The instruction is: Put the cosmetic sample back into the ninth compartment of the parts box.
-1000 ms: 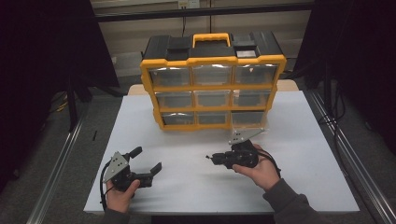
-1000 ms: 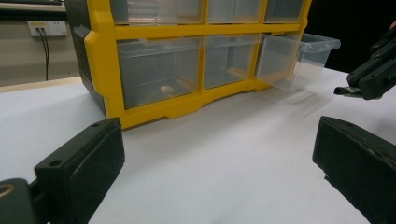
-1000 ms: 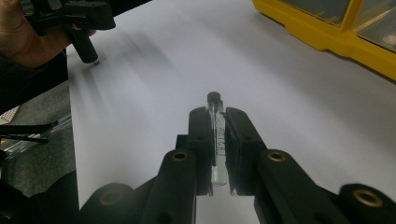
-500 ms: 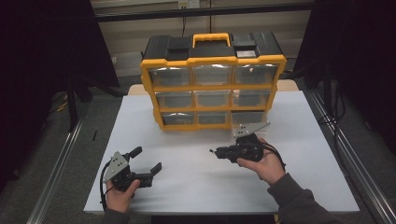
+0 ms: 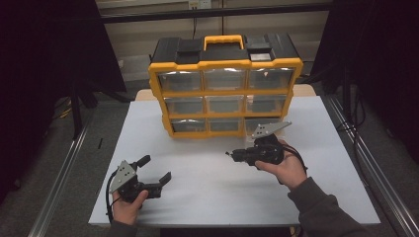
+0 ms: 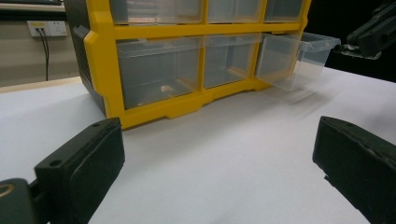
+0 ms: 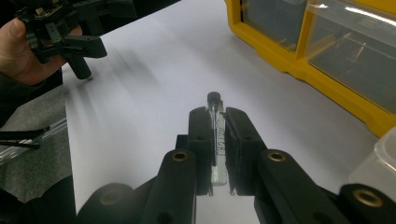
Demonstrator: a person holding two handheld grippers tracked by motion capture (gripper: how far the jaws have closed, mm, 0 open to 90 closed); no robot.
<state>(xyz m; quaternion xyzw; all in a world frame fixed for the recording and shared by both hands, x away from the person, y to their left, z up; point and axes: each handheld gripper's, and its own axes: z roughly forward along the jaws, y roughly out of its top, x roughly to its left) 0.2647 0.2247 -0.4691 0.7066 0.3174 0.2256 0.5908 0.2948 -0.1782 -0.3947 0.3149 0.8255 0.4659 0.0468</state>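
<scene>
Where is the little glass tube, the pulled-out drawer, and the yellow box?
glass tube [image 7: 217,140], right gripper view, its middle, between the jaws.
pulled-out drawer [image 6: 299,63], left gripper view, its clear side wall.
yellow box [image 5: 225,90], high view, its frame bar.

White table [image 5: 207,173] on grey floor [image 5: 64,163], metal rail [image 5: 368,173] along its right side, wall socket [image 6: 45,28] with plugged cables behind, dark curtains [image 5: 44,59] flanking both sides.

A white table [image 5: 207,192] stands on grey floor [image 5: 64,163], dark curtains [image 5: 44,59] either side.
</scene>
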